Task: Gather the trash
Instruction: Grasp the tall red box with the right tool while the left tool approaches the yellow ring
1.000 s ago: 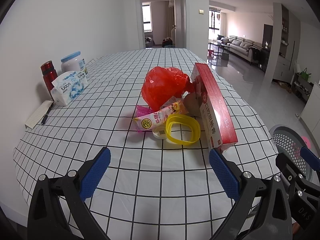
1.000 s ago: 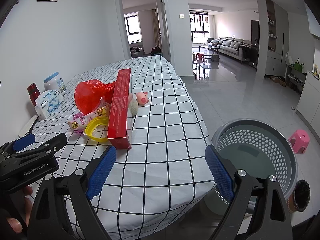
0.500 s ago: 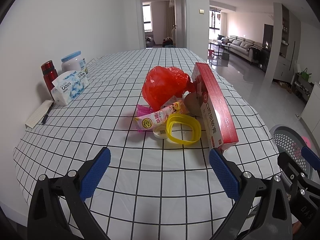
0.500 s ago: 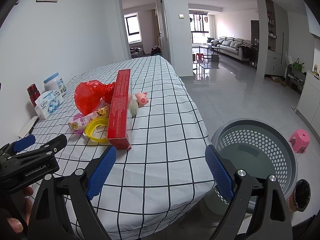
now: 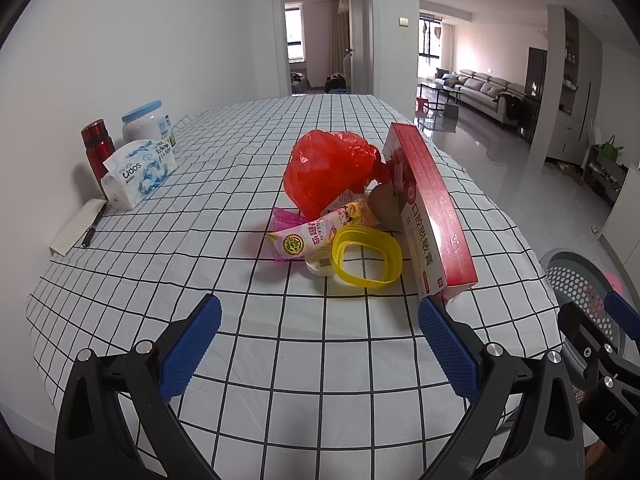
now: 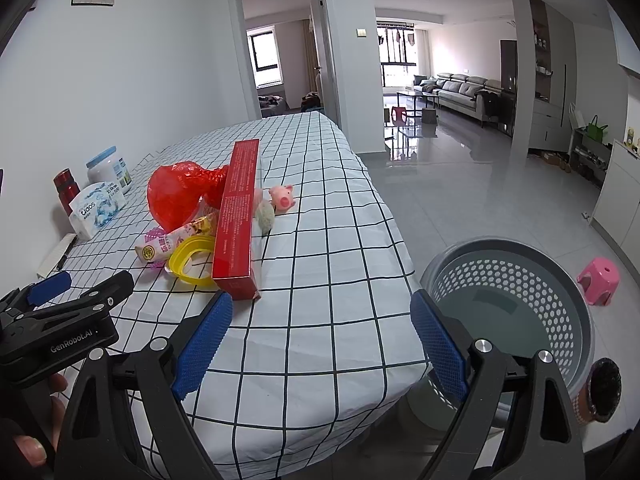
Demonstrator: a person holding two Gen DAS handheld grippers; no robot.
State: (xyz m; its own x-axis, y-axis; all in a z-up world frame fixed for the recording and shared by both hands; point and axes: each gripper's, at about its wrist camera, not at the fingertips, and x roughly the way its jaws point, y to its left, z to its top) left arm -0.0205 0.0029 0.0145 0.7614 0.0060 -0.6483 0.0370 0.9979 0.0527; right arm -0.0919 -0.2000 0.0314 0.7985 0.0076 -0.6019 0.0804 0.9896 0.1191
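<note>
A trash pile lies mid-table: a red plastic bag, a long red box on its edge, a yellow ring, a snack wrapper, a white cap and a pink wrapper. The pile also shows in the right wrist view, with the red box and the bag. My left gripper is open and empty, short of the pile. My right gripper is open and empty over the table's near right edge. A grey perforated bin stands on the floor to the right.
A red flask, a white jar, a tissue pack and a notepad with a pen stand along the wall at left. A pink pig toy and a fuzzy ball lie behind the box. A pink stool is beyond the bin.
</note>
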